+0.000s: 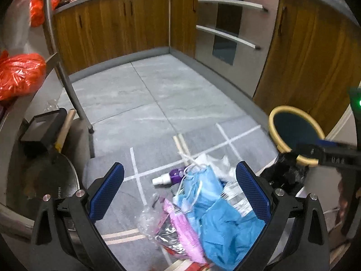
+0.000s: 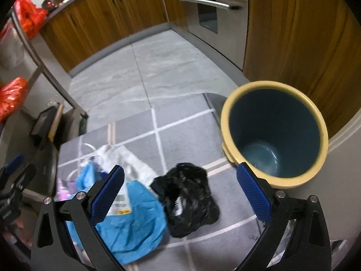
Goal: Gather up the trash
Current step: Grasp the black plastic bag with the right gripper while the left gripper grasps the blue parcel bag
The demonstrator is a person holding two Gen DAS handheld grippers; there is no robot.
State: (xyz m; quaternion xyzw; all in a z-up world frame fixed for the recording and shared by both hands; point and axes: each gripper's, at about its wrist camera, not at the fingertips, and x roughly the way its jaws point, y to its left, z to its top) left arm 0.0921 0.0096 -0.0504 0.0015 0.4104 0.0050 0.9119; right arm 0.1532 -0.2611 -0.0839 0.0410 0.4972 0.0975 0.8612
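Trash pile sits on the grey mat, low centre in the left wrist view: blue plastic bag, blue face mask, pink wrapper, clear crinkled plastic, small purple-and-white bottle, white plastic behind. Pile's near edge is cut off by the frame bottom; items overlap, so what lies under the blue bag can't be made out. Label text on the bag is unreadable.

Left gripper hangs over the pile, jaws spread wide, nothing between them. Right gripper likewise spread wide and empty, above a crumpled black bag lying just right of the blue bag.

Right wrist view shows the bin fully: yellow rim, dark teal inside, bottom visible, standing upright just beside the mat against the wooden cabinets. Left wrist view only gets part of the bin rim, blocked by the right gripper's dark body; the black bag there is mostly hidden behind the left gripper's finger. Right view is motion-blurred over the pile; pink wrapper and bottle barely readable there.

Orange bags on a shelf at far left, oven at back.
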